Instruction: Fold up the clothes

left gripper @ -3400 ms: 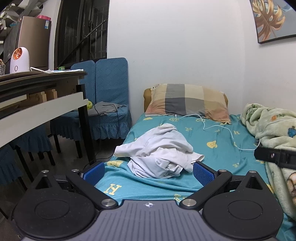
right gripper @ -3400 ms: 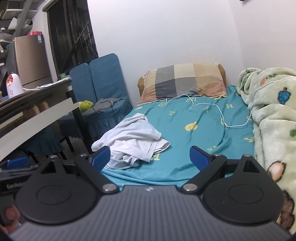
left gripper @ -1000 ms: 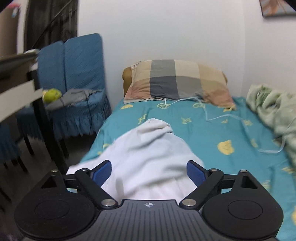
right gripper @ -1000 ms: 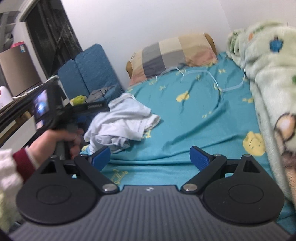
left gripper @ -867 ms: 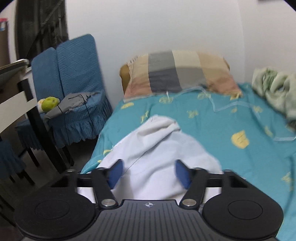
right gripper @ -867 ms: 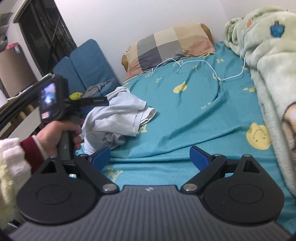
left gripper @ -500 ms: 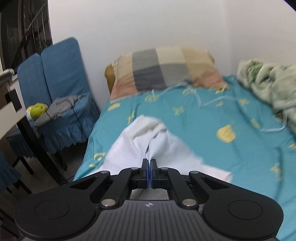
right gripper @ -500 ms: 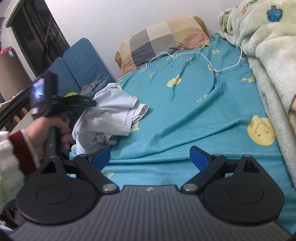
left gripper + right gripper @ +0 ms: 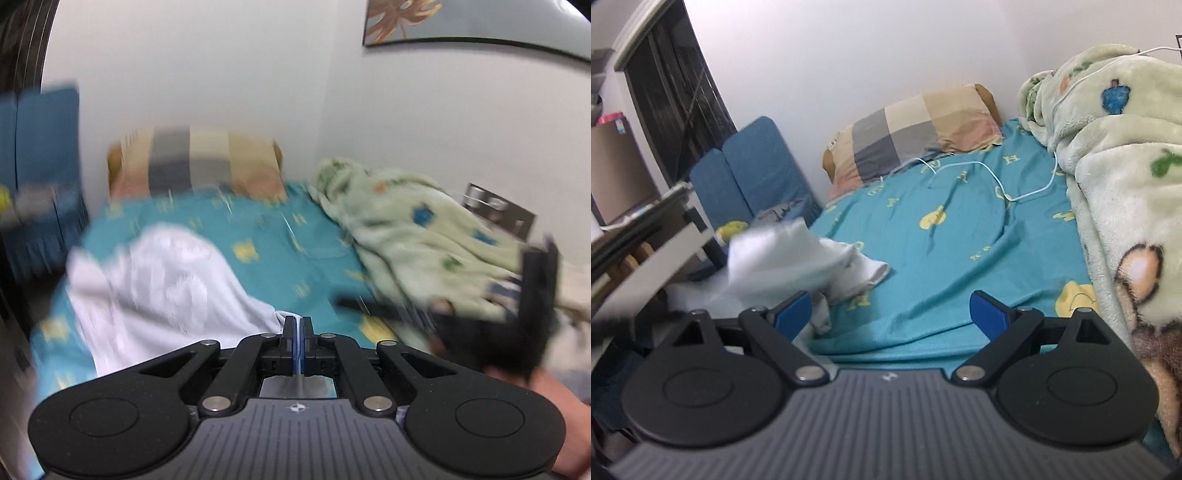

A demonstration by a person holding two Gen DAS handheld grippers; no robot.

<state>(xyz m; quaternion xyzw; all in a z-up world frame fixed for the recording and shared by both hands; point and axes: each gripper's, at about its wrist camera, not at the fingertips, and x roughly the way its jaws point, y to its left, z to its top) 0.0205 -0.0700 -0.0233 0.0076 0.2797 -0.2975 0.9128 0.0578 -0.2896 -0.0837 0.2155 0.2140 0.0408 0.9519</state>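
Step in hand: L gripper has its jaws clamped on an edge of the white garment, which trails bunched and unfolded over the near-left part of the bed, partly raised. The left wrist view is motion-blurred. R gripper hangs over the sheet w/ jaws wide apart, holding nothing. Judgement: garment is being drawn out for spreading. Next move calls for R gripper to take a second edge so the cloth can be laid flat.
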